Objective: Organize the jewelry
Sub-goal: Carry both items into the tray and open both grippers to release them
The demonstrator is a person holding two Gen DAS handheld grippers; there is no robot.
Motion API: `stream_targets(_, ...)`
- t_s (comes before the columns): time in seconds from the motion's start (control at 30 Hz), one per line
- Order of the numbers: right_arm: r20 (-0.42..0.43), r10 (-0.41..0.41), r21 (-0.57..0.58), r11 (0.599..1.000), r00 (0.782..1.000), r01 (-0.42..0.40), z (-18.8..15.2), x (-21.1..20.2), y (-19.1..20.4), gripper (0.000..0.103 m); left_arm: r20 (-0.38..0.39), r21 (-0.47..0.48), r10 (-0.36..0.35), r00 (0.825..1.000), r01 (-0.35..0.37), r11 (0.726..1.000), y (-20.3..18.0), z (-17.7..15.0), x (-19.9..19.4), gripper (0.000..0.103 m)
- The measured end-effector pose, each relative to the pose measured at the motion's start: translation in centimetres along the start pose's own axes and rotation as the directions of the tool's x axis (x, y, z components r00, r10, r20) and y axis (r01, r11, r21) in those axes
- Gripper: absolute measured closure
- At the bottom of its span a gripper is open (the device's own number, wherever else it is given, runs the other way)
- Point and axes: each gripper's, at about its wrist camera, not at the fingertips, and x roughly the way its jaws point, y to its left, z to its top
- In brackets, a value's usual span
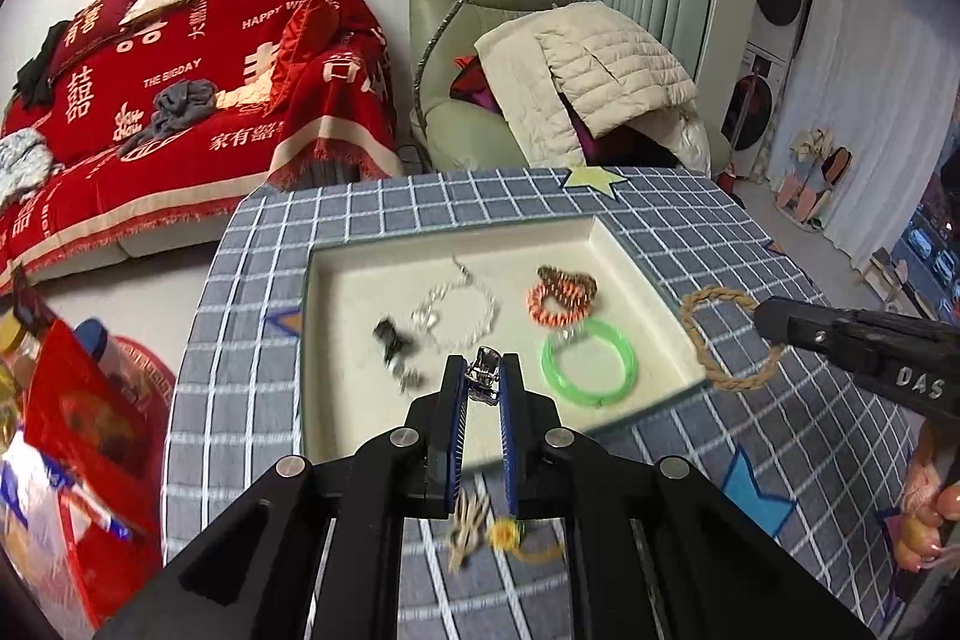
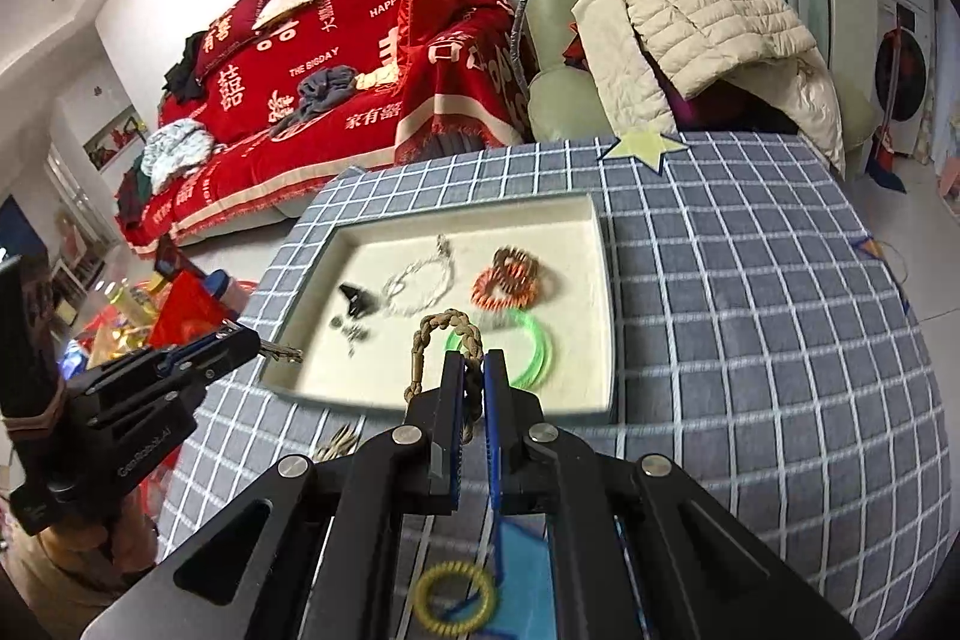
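A white tray (image 1: 336, 352) (image 2: 594, 292) on the checked table holds a silver chain (image 1: 459, 310) (image 2: 420, 283), an orange-brown braided bracelet (image 1: 561, 298) (image 2: 510, 283), a green bangle (image 1: 591, 364) (image 2: 534, 346) and small dark pieces (image 1: 393, 340) (image 2: 354, 310). My left gripper (image 1: 483, 376) (image 2: 264, 343) is shut on a small silver clip (image 1: 485, 370) above the tray's near part. My right gripper (image 2: 474, 370) (image 1: 765, 322) is shut on a tan braided rope bracelet (image 2: 444, 340) (image 1: 720, 334), held over the tray's near right edge.
On the cloth (image 1: 750, 244) near me lie a beige hair clip (image 1: 468, 526) (image 2: 339, 442) and a yellow coil ring (image 1: 507, 535) (image 2: 456, 595). Red bags (image 1: 78, 430) stand left of the table. A red sofa (image 1: 198, 100) and a green armchair (image 1: 474, 10) lie beyond.
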Motion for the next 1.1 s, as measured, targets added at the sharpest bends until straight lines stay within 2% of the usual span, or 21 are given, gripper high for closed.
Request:
stream_targets(0.27,-0.034,-0.053,0.007,0.999,0.998,0.053,2.3,4.5,-1.2,0.096,-0.032,-0.007,0.003,0.999,-0.003,1.000,0.0,2.9,5.0,0.071)
stream_targets(0.57,-0.107,-0.116,0.010,0.993,0.988,0.117,2.4,9.9,-3.2,0.096,-0.143,-0.028,0.021,0.990,-0.025,0.999,0.9,1.2,11.1,0.071)
stream_targets(0.67,-0.122,-0.116,0.015,0.993,0.986,0.118,2.3,11.3,-3.5,0.096,-0.130,-0.023,0.034,0.991,-0.037,0.999,1.2,0.8,11.7,0.071)
stream_targets(0.77,-0.133,-0.108,0.025,0.993,0.985,0.112,2.2,12.5,-3.6,0.096,-0.149,-0.013,0.048,0.988,-0.051,0.999,1.4,1.0,12.5,0.071)
stream_targets(0.97,-0.136,-0.119,0.030,0.992,0.984,0.124,2.2,14.0,-3.8,0.096,-0.151,-0.037,0.062,0.987,-0.068,0.997,2.3,1.3,13.9,0.071)
stream_targets(1.1,-0.145,-0.116,0.050,0.991,0.983,0.124,1.9,14.4,-4.3,0.096,-0.142,-0.002,0.098,0.985,-0.099,0.995,1.7,1.5,14.2,0.071)
